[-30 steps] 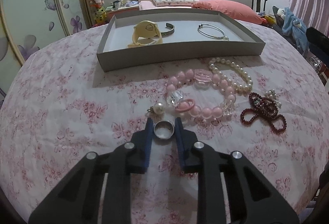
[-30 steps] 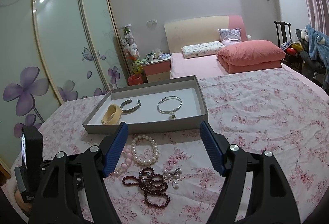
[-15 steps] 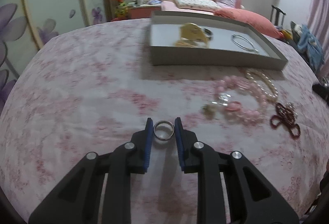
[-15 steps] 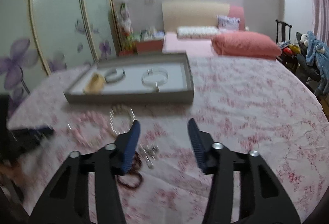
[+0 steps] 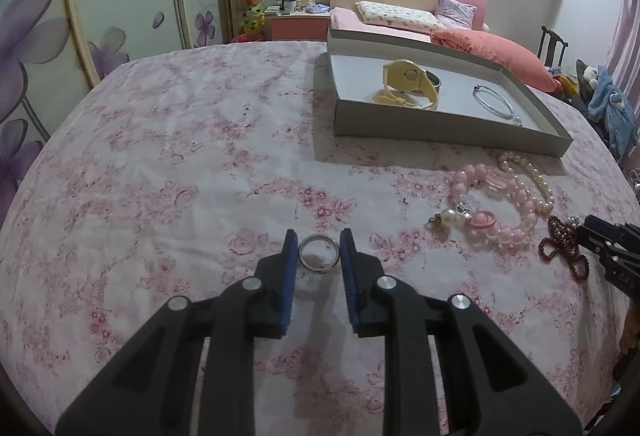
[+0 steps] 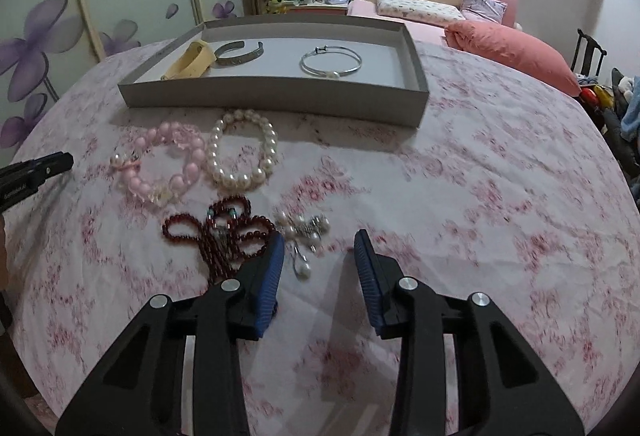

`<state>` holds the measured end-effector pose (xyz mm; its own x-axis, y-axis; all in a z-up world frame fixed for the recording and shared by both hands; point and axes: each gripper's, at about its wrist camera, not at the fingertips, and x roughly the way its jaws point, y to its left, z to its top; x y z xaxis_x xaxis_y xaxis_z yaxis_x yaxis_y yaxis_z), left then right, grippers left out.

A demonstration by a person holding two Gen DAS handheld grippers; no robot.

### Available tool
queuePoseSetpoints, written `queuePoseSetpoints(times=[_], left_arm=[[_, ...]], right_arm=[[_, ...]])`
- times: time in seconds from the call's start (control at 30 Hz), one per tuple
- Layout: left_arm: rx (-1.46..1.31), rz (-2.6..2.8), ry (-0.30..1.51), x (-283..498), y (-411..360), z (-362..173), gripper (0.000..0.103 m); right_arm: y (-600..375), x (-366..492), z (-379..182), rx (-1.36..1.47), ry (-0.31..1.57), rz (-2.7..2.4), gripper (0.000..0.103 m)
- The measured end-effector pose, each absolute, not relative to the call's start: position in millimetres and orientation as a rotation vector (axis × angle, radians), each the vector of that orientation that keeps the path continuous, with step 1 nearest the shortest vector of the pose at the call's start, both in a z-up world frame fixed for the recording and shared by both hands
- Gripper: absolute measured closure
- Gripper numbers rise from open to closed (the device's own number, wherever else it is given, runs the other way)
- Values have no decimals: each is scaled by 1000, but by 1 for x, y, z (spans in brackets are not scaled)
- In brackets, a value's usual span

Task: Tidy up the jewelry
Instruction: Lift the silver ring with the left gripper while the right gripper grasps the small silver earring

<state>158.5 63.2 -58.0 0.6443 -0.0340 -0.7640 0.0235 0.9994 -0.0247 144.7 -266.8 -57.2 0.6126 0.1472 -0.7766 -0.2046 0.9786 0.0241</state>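
Left gripper point(image 5: 319, 250): clamped on a silver ring point(image 5: 319, 253), held upright between the blue pads, above the floral bedspread point(image 5: 180, 156).
Right gripper point(image 6: 319, 252): jaws apart, empty, low over the pearl brooch point(image 6: 305, 230); left pad beside the dark red bead strand point(image 6: 218, 232).
Tray point(image 6: 280, 98): grey, shallow, at the far side; in the left wrist view, far and right of the ring.
Tray contents: cream watch point(image 5: 408, 84), silver cuff point(image 6: 239, 53), thin bangle point(image 6: 331, 62).
Loose on bedspread: pink bead bracelet point(image 6: 162, 168), white pearl bracelet point(image 6: 244, 154), both just in front of the tray.
Step in hand: carrying the ring to the tray, judged from grip and heading.
Next move: swing far and right, clear the near wall, lower to a bare patch of floor, ease the pads apart.
Caution: round band, likely to roll if dropped on edge.
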Motion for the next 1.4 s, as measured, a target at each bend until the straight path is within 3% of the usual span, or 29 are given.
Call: queuePoseSetpoints(times=[0.13, 0.27, 0.43, 0.47, 1.4], left_arm=[[-15, -36, 871, 160, 62, -58, 81], [-15, -39, 874, 160, 61, -59, 81], [-21, -36, 871, 160, 62, -59, 81], [-22, -36, 870, 160, 62, -59, 81], [-30, -42, 691, 139, 57, -15, 81]], right_arm=[[-261, 152, -56, -78, 886, 217, 71], [-260, 151, -55, -71, 886, 220, 88], [-267, 148, -55, -33, 885, 197, 90], [-270, 146, -54, -11, 877, 196, 96], [-282, 110, 33, 102, 464, 192, 96]])
